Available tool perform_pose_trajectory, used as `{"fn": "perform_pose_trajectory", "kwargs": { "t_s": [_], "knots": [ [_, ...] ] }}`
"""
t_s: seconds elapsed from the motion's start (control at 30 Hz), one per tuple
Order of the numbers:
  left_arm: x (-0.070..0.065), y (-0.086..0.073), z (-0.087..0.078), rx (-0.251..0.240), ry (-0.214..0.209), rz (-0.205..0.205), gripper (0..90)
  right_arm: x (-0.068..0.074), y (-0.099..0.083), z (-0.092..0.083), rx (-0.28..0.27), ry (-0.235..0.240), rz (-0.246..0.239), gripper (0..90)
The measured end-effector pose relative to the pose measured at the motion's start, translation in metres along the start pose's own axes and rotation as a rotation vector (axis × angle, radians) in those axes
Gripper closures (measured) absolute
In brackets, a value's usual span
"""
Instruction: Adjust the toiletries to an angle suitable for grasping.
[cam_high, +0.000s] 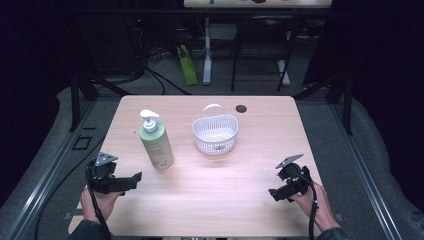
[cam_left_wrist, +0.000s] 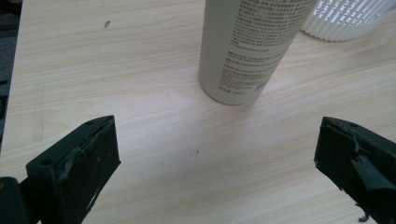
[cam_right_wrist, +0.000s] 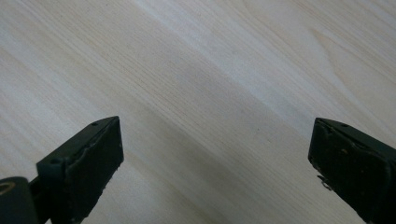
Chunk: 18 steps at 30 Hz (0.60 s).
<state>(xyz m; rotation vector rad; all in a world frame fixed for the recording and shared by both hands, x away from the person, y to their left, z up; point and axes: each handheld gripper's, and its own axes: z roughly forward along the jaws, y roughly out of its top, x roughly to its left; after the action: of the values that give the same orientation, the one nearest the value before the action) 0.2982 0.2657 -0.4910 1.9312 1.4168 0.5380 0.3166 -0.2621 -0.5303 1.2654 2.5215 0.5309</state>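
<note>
Pale wood-grain desk (cam_high: 210, 185) under dark surroundings, cables and frame legs on the floor behind. Pump bottle (cam_high: 155, 142), sage green with white pump head, stands upright left of centre. White perforated basket (cam_high: 215, 133) with hoop handle sits just to its right, apart from it. Small dark round spot (cam_high: 241, 108) on the desk behind the basket.

Left gripper (cam_high: 131, 180) low at the near left edge, fingers wide apart, nothing between them; bottle stands ahead, unobstructed. Right gripper (cam_high: 276, 194) at near right, fingers likewise spread over bare wood.

Bottle's back label carries fine print (too small and blurred to read). Left gripper view cuts off its top and most of the basket.
</note>
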Motion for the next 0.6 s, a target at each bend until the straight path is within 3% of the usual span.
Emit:
{"fn": "perform_pose_trajectory", "kwargs": {
  "t_s": [0.13,0.3,0.43,0.47,0.53,0.6],
  "knots": [
    [-0.002,0.003,-0.001,-0.033,-0.032,-0.008,0.0,0.001,0.000,0.001,0.004,0.007,-0.008,3.0],
    [-0.011,0.008,0.000,-0.056,-0.042,0.036,0.0,0.000,-0.001,0.000,0.005,0.008,-0.003,2.9],
    [-0.014,0.010,-0.001,-0.077,-0.051,0.041,0.0,0.002,0.000,-0.001,0.003,0.000,-0.013,3.0],
    [-0.015,0.012,-0.002,-0.095,-0.086,0.022,0.0,0.002,0.001,-0.001,0.004,0.000,-0.018,3.0],
    [-0.017,0.013,-0.003,-0.109,-0.090,0.021,0.0,0.002,0.001,0.000,0.006,0.003,-0.015,3.0],
    [-0.021,0.017,-0.002,-0.126,-0.092,0.041,0.0,0.002,0.001,0.001,0.012,0.007,-0.012,3.0]
  ]
}}
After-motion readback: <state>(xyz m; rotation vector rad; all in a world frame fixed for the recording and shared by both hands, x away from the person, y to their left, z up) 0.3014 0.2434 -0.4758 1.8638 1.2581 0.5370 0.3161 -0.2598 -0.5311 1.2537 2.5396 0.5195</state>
